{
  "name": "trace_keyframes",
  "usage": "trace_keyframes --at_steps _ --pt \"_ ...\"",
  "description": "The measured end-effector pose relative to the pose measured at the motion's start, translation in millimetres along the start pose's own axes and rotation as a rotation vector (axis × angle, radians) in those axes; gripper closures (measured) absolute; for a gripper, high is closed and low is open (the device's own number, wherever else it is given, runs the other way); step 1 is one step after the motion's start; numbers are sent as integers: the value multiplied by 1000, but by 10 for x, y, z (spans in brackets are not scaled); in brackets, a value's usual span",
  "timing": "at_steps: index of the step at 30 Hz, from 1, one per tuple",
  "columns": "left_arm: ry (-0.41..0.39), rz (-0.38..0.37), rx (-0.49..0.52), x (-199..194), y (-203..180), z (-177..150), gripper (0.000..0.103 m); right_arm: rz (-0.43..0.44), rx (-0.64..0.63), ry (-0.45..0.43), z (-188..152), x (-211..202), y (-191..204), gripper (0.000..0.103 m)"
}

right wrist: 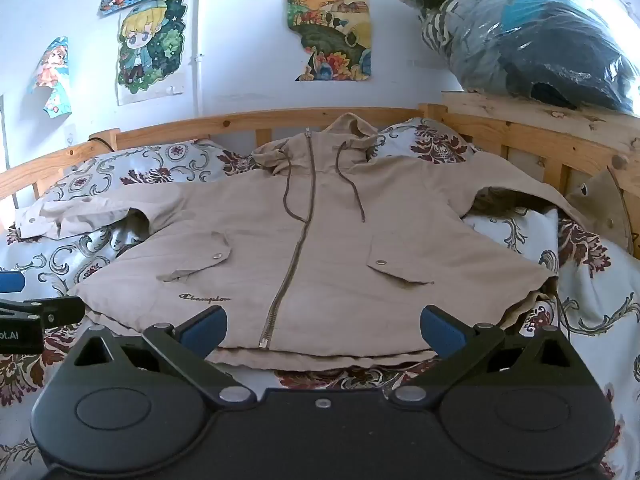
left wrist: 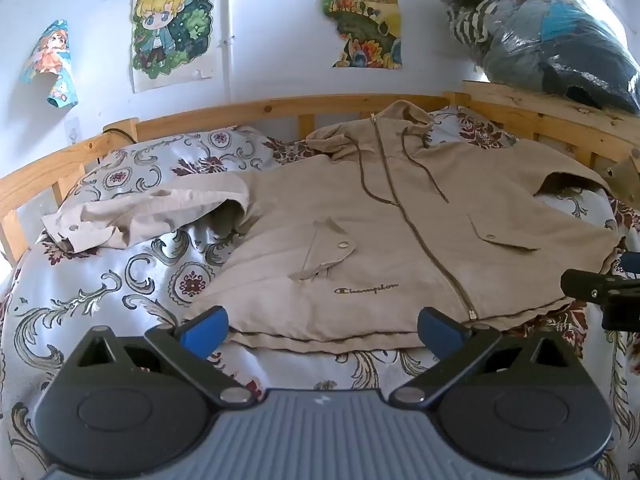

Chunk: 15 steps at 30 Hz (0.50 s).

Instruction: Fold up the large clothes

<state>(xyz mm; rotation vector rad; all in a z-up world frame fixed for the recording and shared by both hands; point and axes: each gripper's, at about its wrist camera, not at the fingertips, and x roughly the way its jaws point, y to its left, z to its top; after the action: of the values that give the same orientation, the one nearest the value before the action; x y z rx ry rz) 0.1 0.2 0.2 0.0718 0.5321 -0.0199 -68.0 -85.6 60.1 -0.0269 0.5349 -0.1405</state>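
two blue-padded fingers of the left gripper (left wrist: 322, 330) stand spread wide with nothing between them, hovering just above the near hem of the tan jacket (left wrist: 400, 240). the right gripper (right wrist: 323, 330) is spread wide too, empty, over the same hem near the zipper (right wrist: 294, 256) end. the jacket lies front up and zipped on the floral bedding (left wrist: 120, 280), hood (right wrist: 352, 132) at the far side by the wooden bed rail (right wrist: 240, 120), one sleeve (left wrist: 140, 216) stretched left, the other draped right toward the rail. a plastic bag of clothes (right wrist: 540, 40) sits far right.
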Motion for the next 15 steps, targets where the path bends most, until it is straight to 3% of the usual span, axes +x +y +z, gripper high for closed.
trace_keyframes --at_steps 15 --pt "-3 2 -6 -5 -9 -56 1 0 -1 1 -1 -5 6 1"
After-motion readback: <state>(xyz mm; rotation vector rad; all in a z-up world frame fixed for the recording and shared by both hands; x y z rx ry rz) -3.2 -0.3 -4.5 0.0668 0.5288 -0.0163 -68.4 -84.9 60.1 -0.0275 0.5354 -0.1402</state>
